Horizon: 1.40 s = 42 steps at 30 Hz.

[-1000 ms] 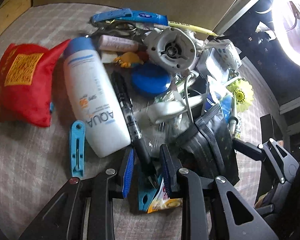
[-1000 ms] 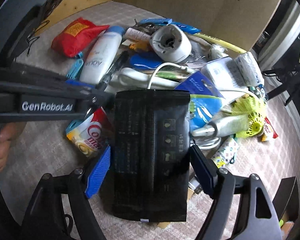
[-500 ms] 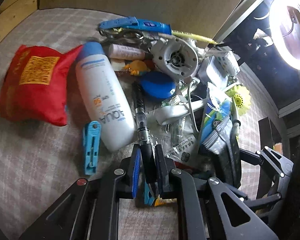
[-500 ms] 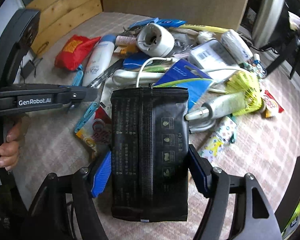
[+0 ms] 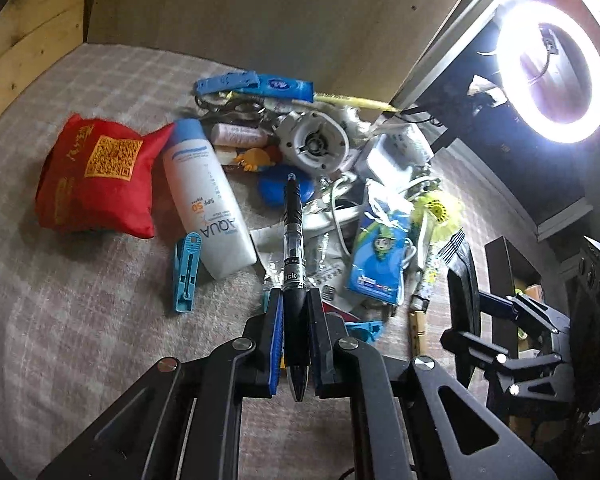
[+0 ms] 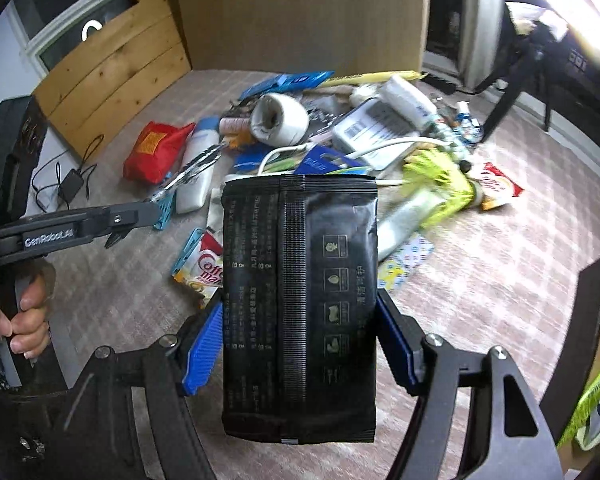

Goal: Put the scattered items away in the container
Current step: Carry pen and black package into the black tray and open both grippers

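- Left claw (image 5: 294, 332) is closing on the black pen (image 5: 292, 240), which points straight out ahead.
- Right claw (image 6: 300, 344) holds the black packet (image 6: 300, 300) by its long sides.
- Container: not seen for sure.

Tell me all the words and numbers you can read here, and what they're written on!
"AQUA" and "SPF 50": white bottle.
"GenRobot.AI": arm of the left tongs.
"Coffee ma...", partly hidden: sachet beside the black packet.
"...ick": black pen in the left tongs.
Too small or blurred: print on the black packet, red pouch and blue card.
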{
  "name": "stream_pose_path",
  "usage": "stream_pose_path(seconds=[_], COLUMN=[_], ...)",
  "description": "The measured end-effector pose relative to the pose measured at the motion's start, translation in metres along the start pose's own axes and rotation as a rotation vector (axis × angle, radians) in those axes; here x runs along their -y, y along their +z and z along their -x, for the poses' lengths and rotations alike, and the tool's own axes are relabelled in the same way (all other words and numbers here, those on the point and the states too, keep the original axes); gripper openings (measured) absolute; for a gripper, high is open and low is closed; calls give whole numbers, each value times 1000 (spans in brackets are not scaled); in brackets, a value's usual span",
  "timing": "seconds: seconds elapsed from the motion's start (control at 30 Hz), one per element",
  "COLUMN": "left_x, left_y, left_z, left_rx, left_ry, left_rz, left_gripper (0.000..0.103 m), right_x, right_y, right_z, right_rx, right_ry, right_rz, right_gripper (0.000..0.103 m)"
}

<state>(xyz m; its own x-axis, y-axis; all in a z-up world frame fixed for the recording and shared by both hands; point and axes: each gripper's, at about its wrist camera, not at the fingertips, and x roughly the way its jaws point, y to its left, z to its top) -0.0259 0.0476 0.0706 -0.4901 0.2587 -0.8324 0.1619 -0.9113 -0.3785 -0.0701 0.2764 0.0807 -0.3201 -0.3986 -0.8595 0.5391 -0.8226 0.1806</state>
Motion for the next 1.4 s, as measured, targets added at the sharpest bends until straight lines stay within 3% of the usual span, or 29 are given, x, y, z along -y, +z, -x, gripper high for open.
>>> stream_pose_path(seconds=[0.33, 0.53, 0.77, 1.07, 1.4], left_x=[25, 62, 145, 265, 342], left_y=[-5, -9, -24, -63, -112], left_z=[20, 24, 12, -14, -29], left_rx=[36, 40, -13, -107, -152], left_ry=[-22, -68, -189, -341, -385], left_rz=[-38, -107, -252, -458, -576], left_gripper=[10, 10, 10, 10, 10], right_x=[31, 56, 100, 167, 193], right_y=[-14, -32, -77, -168, -214], right_z=[33, 59, 103, 161, 181], right_rx=[61, 103, 141, 119, 102], right_ry=[-52, -99, -193, -357, -411], right_rz=[-90, -170, -301, -498, -594], right_gripper=[69, 69, 69, 69, 69])
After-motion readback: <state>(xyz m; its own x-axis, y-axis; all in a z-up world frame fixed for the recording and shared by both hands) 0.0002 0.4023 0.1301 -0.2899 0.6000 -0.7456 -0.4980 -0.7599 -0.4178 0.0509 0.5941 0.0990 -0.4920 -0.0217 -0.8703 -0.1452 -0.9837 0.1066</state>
